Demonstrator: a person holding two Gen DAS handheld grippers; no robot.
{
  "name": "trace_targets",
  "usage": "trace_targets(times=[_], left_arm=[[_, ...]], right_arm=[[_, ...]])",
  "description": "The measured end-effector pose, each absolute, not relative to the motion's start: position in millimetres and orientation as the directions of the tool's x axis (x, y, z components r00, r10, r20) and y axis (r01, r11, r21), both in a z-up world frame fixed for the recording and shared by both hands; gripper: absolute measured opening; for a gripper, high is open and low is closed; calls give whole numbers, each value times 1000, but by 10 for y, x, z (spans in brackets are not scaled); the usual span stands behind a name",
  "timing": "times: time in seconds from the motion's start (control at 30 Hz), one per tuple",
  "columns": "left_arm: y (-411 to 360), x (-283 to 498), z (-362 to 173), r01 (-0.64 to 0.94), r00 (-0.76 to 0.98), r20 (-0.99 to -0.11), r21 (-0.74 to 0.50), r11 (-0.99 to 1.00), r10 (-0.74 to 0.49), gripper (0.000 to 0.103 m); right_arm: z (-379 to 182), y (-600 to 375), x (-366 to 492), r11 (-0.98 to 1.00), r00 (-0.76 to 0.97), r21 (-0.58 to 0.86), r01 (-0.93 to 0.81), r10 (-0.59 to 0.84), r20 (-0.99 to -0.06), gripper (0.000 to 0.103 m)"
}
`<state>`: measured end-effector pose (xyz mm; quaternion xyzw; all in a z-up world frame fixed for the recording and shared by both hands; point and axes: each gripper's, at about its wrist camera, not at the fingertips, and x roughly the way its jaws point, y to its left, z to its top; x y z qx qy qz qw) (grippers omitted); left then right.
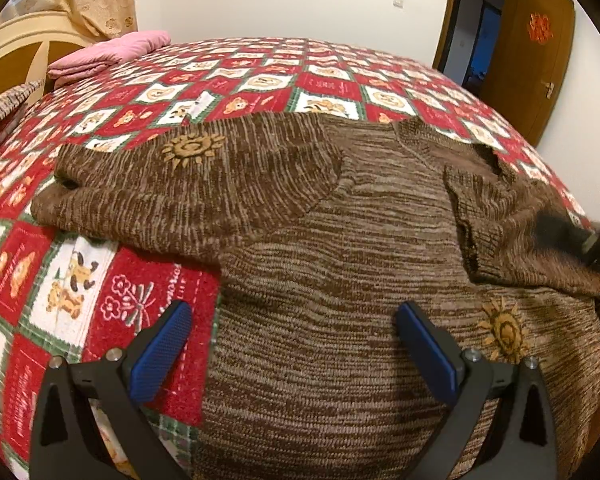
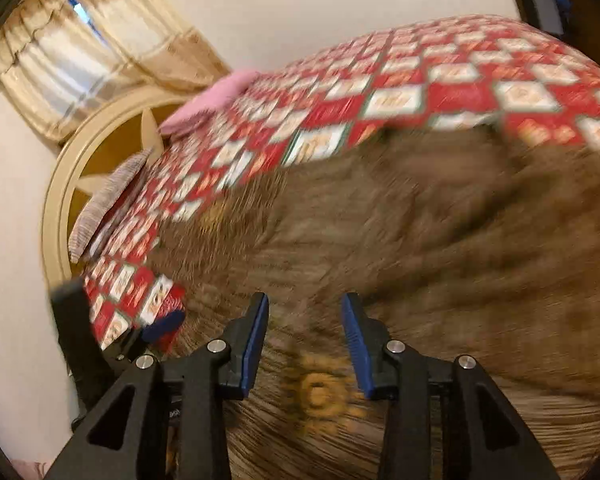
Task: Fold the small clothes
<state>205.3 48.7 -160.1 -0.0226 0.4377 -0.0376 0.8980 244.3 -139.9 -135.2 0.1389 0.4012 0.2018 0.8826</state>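
Nearest the left wrist lens, the left tool (image 1: 294,340) stands wide open with nothing between its fingers; each black, angular finger carries a flat blue pad (image 1: 162,350) with a fine ribbed grain; one pad hangs over the bedspread, the other over knitwear. Beneath and beyond it lies the sweater (image 1: 340,248), a small brown marled knit in chunky horizontal ribbing, spread flat on the bed; the left sleeve (image 1: 188,188) is folded across the chest, its cuff end toward the left edge, with an embroidered tan sun (image 1: 190,148) on it; a second sun (image 1: 504,330) sits near the hem at right; the other sleeve (image 1: 508,224) lies bunched on the right side.

The right tool (image 2: 305,312) is partly open, its blue pads clearly apart and gripping nothing, poised over the sweater's sun motif (image 2: 320,394); this view is smeared by motion blur, so the knit reads only as brown streaks; it alone shows the left tool (image 2: 156,328) at its lower left, and the gathered cream curtains (image 2: 80,48).

The bedspread (image 1: 148,280) is a looped, towel-like weave in red and white squares with cartoon bears; folded pink bedding (image 1: 112,54) lies at the far corner beside a curved cream headboard (image 1: 16,48); a brown wooden door (image 1: 528,60) stands open at right.
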Motion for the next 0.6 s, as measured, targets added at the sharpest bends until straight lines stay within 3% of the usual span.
trace_targets(times=[0.1, 0.2, 0.27, 0.37, 0.47, 0.57, 0.6], left_arm=[[336, 2153, -1444, 159, 595, -787, -86, 984, -165, 103], [198, 2366, -1220, 225, 627, -738, -136, 965, -250, 103], [115, 2640, -1185, 251, 618, -730, -170, 953, -293, 101], [-75, 3123, -1338, 286, 541, -763, -228, 930, -354, 83], [-287, 3458, -1599, 271, 432, -809, -306, 913, -399, 80], [-461, 3447, -1582, 299, 482, -782, -276, 913, -394, 79], [-513, 3439, -1584, 313, 478, -779, -280, 908, -405, 73]], right_arm=[[-1165, -1985, 2486, 948, 713, 306, -93, 278, -644, 41], [-1223, -2514, 2626, 959, 718, 271, 83, 132, -684, 41], [-1381, -2673, 2755, 957, 692, 267, 115, 116, -713, 41], [-1550, -2702, 2875, 963, 677, 245, 116, 104, -729, 41], [-1734, -2680, 2941, 978, 656, 187, 97, 78, -751, 41], [-1750, -2684, 2905, 981, 672, 174, 84, 73, -737, 41], [-1743, -2737, 2894, 980, 675, 181, 86, 76, -734, 41]])
